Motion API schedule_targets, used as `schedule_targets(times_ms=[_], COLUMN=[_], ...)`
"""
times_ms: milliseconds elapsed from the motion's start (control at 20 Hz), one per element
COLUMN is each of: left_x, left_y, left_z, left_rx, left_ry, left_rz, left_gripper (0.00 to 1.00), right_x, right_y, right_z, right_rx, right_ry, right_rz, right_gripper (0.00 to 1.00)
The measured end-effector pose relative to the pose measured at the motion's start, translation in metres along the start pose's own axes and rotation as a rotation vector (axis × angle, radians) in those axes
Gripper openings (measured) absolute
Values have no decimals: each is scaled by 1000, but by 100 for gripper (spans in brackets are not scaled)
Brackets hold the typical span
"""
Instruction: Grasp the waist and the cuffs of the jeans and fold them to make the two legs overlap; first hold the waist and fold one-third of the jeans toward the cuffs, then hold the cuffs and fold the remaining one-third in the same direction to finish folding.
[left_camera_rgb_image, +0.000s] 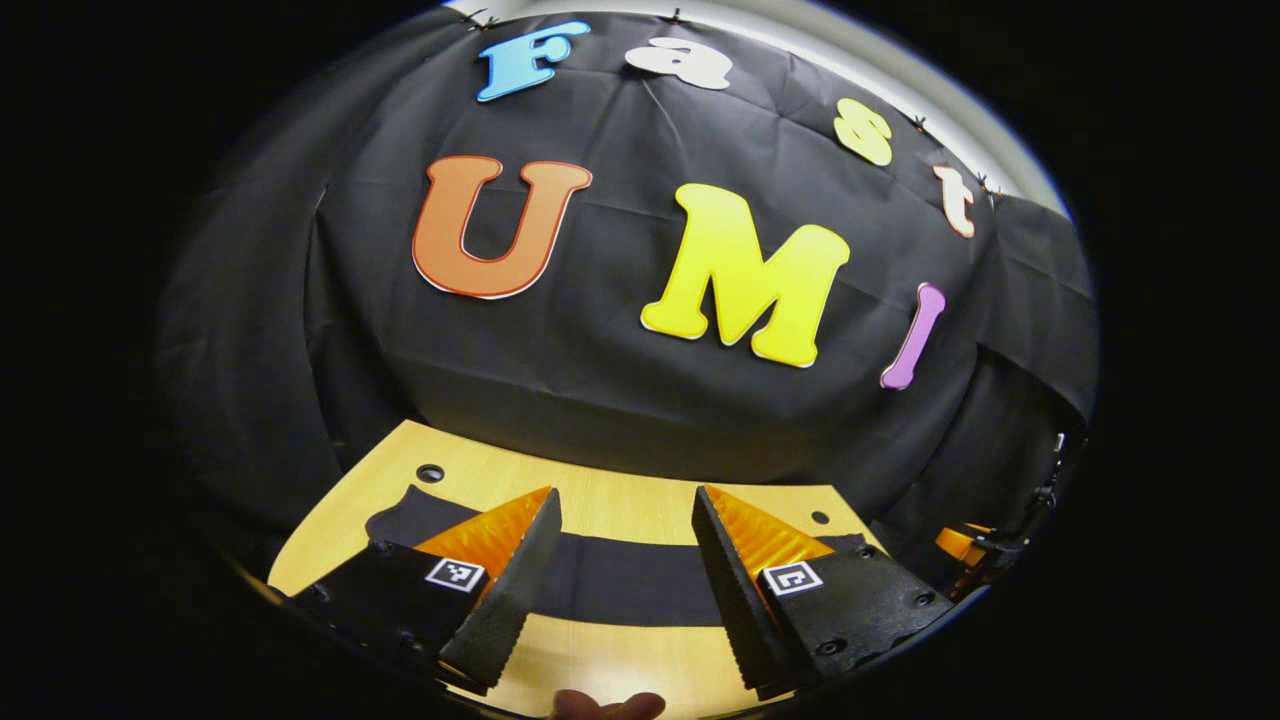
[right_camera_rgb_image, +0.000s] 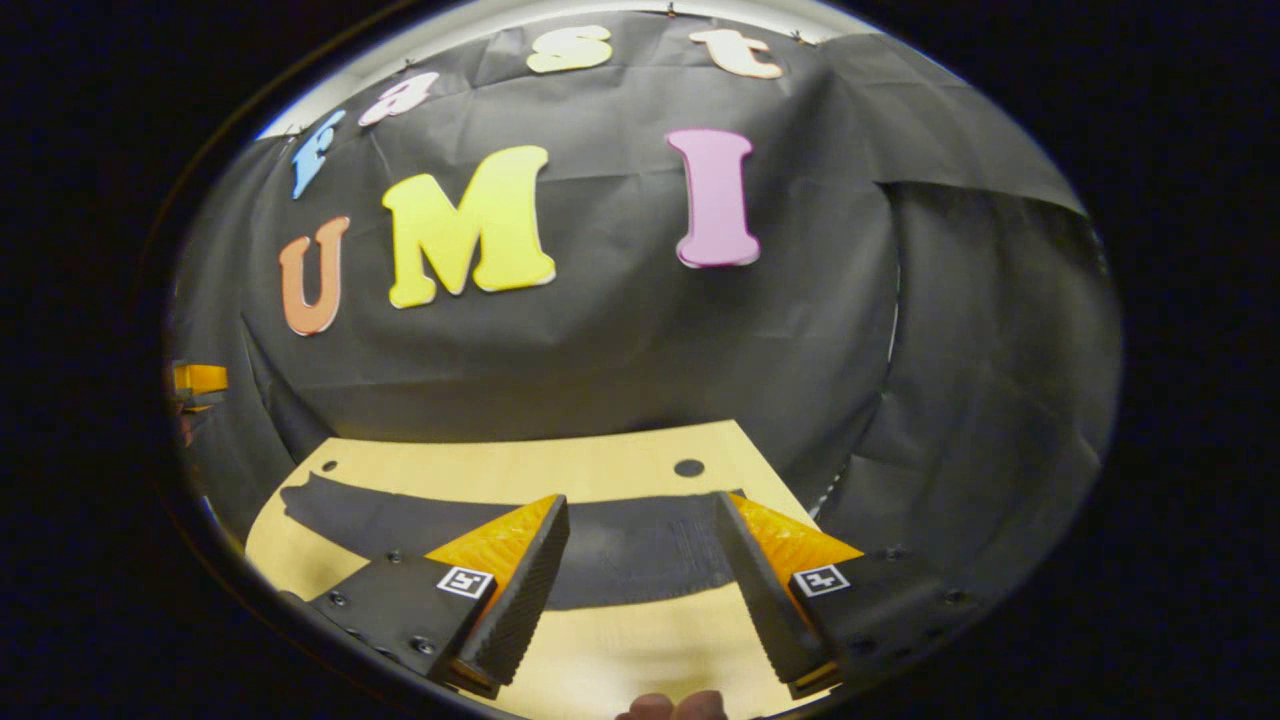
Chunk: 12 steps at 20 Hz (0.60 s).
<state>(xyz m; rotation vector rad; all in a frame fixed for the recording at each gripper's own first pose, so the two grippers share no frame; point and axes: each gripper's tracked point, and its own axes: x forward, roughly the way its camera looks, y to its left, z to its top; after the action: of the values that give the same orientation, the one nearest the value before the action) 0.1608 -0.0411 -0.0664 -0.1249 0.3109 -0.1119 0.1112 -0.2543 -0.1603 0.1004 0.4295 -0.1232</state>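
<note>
Our left gripper (left_camera_rgb_image: 625, 560) and right gripper (right_camera_rgb_image: 640, 570) hovered spread and empty. The dark jeans (left_camera_rgb_image: 620, 585) lay as a long strip across the table (left_camera_rgb_image: 600, 495), low in frame; thirds remained unfolded.

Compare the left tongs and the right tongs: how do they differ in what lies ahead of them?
The left tongs look over a plain, narrow band of the dark jeans; the right tongs look over a wider part with a ribbed patch. The table hole lies straight ahead of the right tongs, off-centre for the left tongs. Both are open above the wooden table, holding nothing.
</note>
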Motion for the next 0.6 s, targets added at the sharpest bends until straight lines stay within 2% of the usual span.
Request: schedule_targets(times_ms=[50, 100, 250, 300, 350, 400, 450, 500, 550, 600], left_x=[1, 1, 7, 10, 11, 12, 16, 17, 15, 16], left_y=[-4, -12, -34, -43, -48, -48, -51, -55, -55, -54], left_z=[-3, -6, -15, -23, -33, -40, -45, -48, -50, -53], left_rx=[12, 11, -45, -63, -69, -64, -65, -71, -76, -80], left_ry=[-7, -11, -35, -18, 5, 22, 32, 36, 41, 49], left_rz=[2, 1, -22, -35, -39, -24, -20, -20, -16, -8], left_gripper=[86, 86, 86, 86, 87, 93, 98, 98, 98, 98], right_x=[7, 14, 35, 44, 55, 69, 78, 91, 102, 119], right_y=[-14, -26, -58, -68, -78, -93, -104, -113, -121, -127], right_z=[-11, -24, -65, -78, -88, -123, -133, -140, -144, -148], right_rx=[16, 40, 162, 232, 312, 384, 453, 527, 611, 703], right_ry=[22, 43, 152, 189, 222, 252, 279, 295, 309, 329], right_rz=[-19, -32, -56, -69, -74, -87, -104, -111, -113, -115], right_gripper=[91, 93, 91, 94, 92, 97, 92, 98, 97, 92])
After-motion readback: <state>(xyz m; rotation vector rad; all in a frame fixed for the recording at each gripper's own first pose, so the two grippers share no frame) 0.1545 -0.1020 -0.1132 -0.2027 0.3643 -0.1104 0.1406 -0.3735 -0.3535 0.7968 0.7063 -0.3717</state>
